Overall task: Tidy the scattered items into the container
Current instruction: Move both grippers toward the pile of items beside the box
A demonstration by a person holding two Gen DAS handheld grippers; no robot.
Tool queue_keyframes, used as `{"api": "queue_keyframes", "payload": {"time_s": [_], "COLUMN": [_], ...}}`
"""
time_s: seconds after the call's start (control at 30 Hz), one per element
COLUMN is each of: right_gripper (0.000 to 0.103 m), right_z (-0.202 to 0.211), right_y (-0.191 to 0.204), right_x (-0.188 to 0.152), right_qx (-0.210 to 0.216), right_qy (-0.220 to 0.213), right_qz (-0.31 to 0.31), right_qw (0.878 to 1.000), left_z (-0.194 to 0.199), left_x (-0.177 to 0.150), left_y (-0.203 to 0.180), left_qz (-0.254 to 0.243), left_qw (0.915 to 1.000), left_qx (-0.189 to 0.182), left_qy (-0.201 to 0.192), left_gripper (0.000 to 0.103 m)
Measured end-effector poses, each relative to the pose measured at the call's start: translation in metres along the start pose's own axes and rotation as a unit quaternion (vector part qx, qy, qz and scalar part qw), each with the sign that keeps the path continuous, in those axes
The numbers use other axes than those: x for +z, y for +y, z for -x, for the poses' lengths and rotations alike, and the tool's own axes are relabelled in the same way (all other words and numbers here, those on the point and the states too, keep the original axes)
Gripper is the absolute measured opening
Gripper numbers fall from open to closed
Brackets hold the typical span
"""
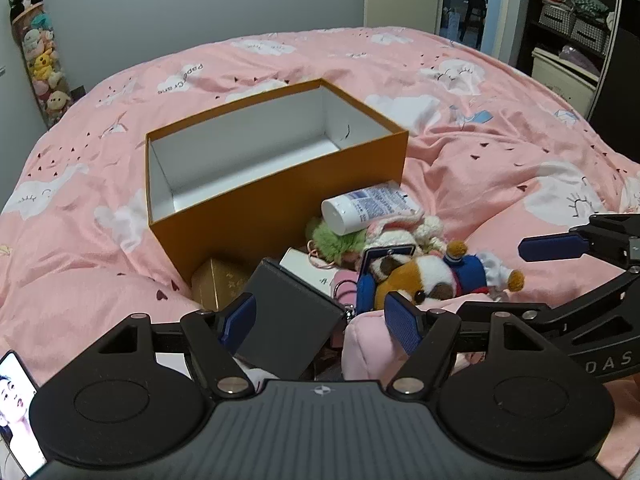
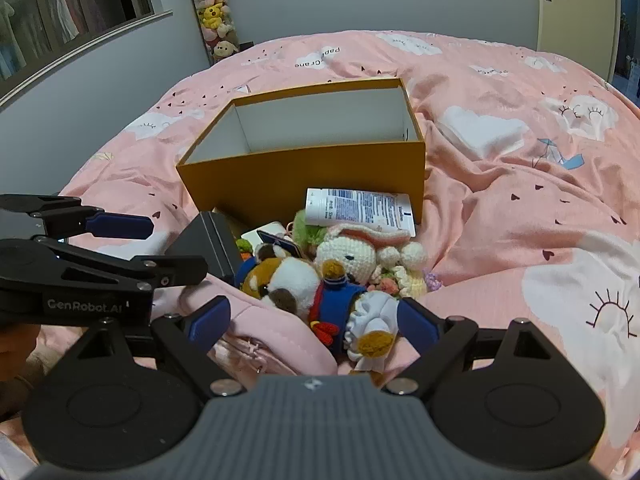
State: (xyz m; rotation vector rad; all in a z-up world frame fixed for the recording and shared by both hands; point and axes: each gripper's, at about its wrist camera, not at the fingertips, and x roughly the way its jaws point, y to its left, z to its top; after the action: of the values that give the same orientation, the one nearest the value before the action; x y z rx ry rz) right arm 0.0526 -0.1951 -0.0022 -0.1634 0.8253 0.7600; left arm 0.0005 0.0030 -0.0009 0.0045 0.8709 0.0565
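An open orange box (image 1: 280, 212) with a white, empty inside stands on the pink quilt. In front of it lies a heap: a white tube (image 1: 368, 208), a green fluffy toy (image 1: 330, 240), a crochet bunny (image 2: 352, 256), a brown-and-white plush dog in blue (image 2: 304, 284), a gold box (image 1: 220, 284), a black case (image 1: 292, 320) and a pink pouch (image 2: 264, 328). My left gripper (image 1: 322, 320) is open, with the black case lying between its fingers against the left pad. My right gripper (image 2: 314, 320) is open around the plush dog, with no firm press visible.
The pink cloud-print quilt (image 1: 500, 152) is rumpled around the heap. A lit phone (image 1: 16, 412) lies at the near left. A hanging column of plush toys (image 1: 40, 60) is on the far wall. Dark shelves with baskets (image 1: 572, 28) stand beyond the bed's right side.
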Motion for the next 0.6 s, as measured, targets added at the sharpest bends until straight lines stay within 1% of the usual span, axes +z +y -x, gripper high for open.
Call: {"api": "queue_keyframes", "payload": {"time_s": [0.6], "right_gripper": [0.092], "right_z": [-0.0029], "right_y": [-0.002], "right_x": [-0.0007], "right_qx": [-0.003], "right_qy": [0.012], "right_qz": [-0.003], "right_qw": [1.0], "left_z": [-0.0015], "left_x": [-0.0001], "left_y": [0.0012], "left_qz": [0.004], "left_qw": [1.0], "left_qx": [0.002], "left_qy": [0.003], "left_gripper": [0.084]}}
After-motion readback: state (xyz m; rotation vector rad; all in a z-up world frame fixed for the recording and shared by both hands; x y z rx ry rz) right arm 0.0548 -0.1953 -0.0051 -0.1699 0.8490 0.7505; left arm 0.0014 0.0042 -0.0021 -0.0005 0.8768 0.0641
